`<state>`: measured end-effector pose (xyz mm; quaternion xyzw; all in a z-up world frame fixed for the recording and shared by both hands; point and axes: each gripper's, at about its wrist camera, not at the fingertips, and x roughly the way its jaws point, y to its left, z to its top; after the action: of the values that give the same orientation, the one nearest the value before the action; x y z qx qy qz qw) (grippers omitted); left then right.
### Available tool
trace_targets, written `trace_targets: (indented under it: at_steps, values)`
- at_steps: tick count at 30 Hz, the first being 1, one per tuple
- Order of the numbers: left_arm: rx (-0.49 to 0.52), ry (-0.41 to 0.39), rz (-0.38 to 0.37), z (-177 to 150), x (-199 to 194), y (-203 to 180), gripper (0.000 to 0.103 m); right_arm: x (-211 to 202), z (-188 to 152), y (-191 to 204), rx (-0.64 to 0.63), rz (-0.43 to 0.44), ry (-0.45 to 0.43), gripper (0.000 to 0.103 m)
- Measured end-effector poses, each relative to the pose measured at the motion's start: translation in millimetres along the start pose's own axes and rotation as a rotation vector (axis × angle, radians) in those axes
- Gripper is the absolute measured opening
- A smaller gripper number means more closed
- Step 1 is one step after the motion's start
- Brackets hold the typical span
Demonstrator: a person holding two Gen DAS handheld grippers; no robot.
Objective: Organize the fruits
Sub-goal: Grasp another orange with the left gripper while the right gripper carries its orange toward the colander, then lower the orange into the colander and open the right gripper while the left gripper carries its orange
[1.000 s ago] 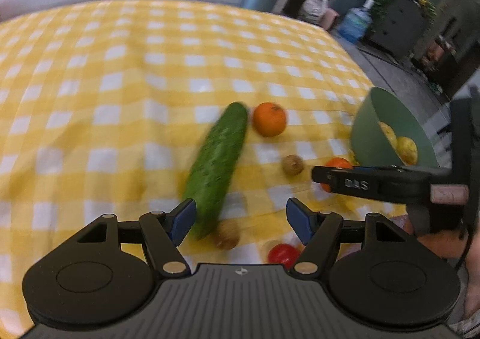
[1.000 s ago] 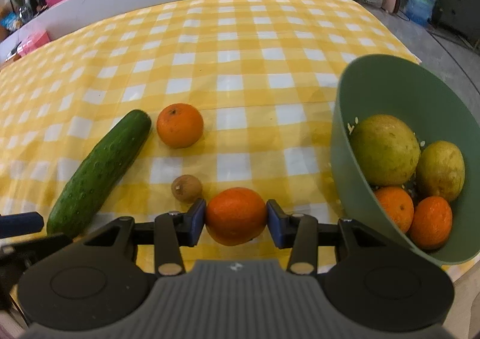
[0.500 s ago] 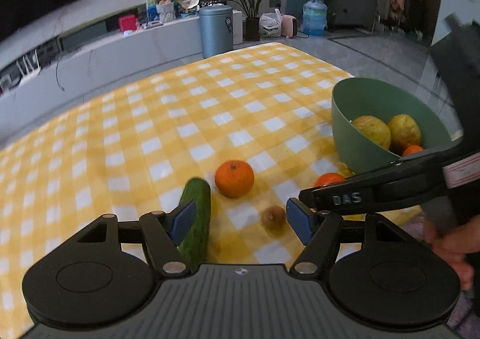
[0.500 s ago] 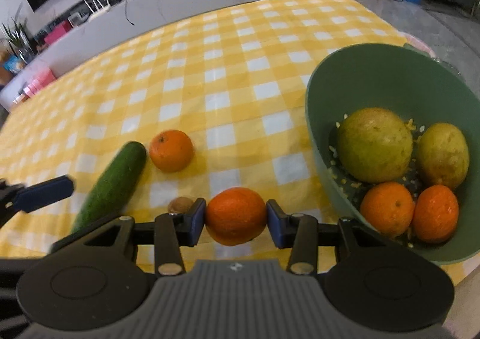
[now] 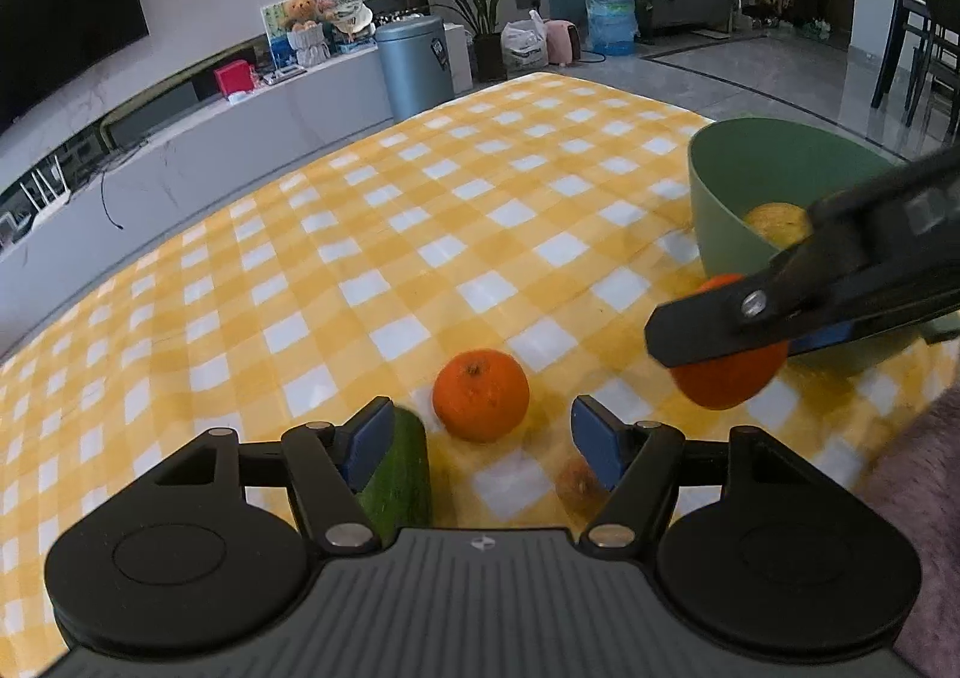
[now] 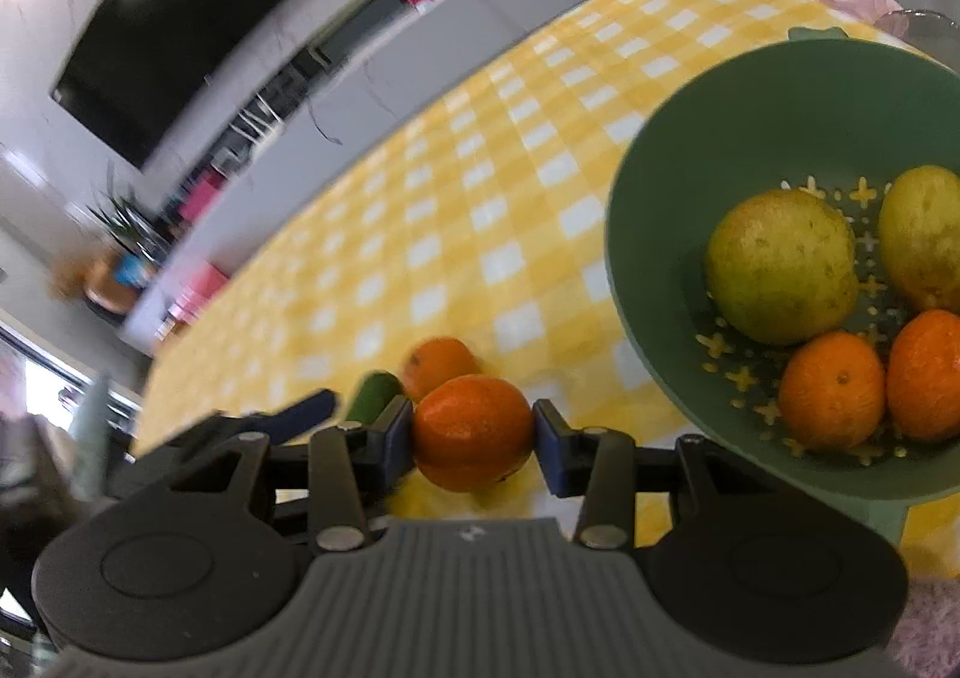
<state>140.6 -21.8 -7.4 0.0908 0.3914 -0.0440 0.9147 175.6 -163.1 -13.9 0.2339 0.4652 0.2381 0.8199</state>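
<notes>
Orange lifted off the table and carried toward the bowl.

Left wrist view: the left gripper (image 5: 477,441) has swung from the cucumber (image 5: 399,477) toward a loose orange (image 5: 480,395), fingers apart and empty; one kiwi (image 5: 577,483) is nearby. Right wrist view: the right gripper (image 6: 473,438), fingers clamped on the held orange (image 6: 471,431), now sits closer to the green bowl (image 6: 660,186), which holds two oranges and two yellow-green fruits, so a drop looks near.

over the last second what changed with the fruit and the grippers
The right gripper, still shut on its orange, lifted it toward the green bowl. The left gripper stayed open and empty. The cucumber, other orange and bowl fruit kept their places.
</notes>
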Motion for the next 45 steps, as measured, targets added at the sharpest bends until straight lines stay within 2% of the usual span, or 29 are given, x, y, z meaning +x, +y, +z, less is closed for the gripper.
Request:
trace_targets:
  at_steps: [8, 18, 20, 22, 25, 29, 32, 35, 38, 42, 45]
  values:
    - [-0.048, -0.008, 0.005, 6.9, 24.3, -0.7, 0.071, -21.4, 7.3, -9.0, 0.053, 0.019, -0.113, 0.041]
    - [-0.011, 0.043, 0.024, 4.1, 44.5, -2.9, 0.070, -33.9, 7.4, -17.8, 0.075, 0.004, -0.154, 0.041]
    - [-0.012, 0.046, 0.035, 4.1, 46.8, -3.0, 0.064, -37.3, 7.9, -17.2, 0.077, 0.004, -0.172, 0.041]
    - [-0.043, 0.045, 0.035, 4.4, 48.2, -0.1, 0.052, -40.8, 7.8, -17.6, 0.080, 0.005, -0.188, 0.041]
    - [-0.092, 0.053, 0.020, 5.9, 47.0, 5.4, 0.051, -46.6, 8.4, -21.3, 0.099, 0.013, -0.211, 0.041]
    - [-0.131, 0.006, 0.020, 8.4, 30.4, 7.6, 0.051, -60.1, 11.0, -32.6, 0.151, 0.022, -0.244, 0.041]
    - [-0.161, -0.080, 0.014, 18.9, 8.4, 5.5, 0.051, -84.1, 13.5, -45.9, 0.207, 0.018, -0.342, 0.041]
    - [-0.197, -0.160, -0.049, 35.4, -15.5, -1.2, 0.050, -107.7, 12.9, -62.4, 0.266, -0.012, -0.450, 0.041]
    - [-0.208, -0.201, -0.163, 58.2, -30.4, -15.6, 0.050, -119.4, 13.0, -82.0, 0.324, -0.044, -0.522, 0.041]
    - [-0.222, -0.170, -0.333, 90.2, -25.5, -37.9, 0.050, -117.4, 13.7, -100.7, 0.371, -0.045, -0.551, 0.041]
    - [-0.261, -0.102, -0.439, 100.1, -9.2, -51.3, 0.050, -109.8, 18.7, -108.5, 0.380, -0.021, -0.550, 0.041]
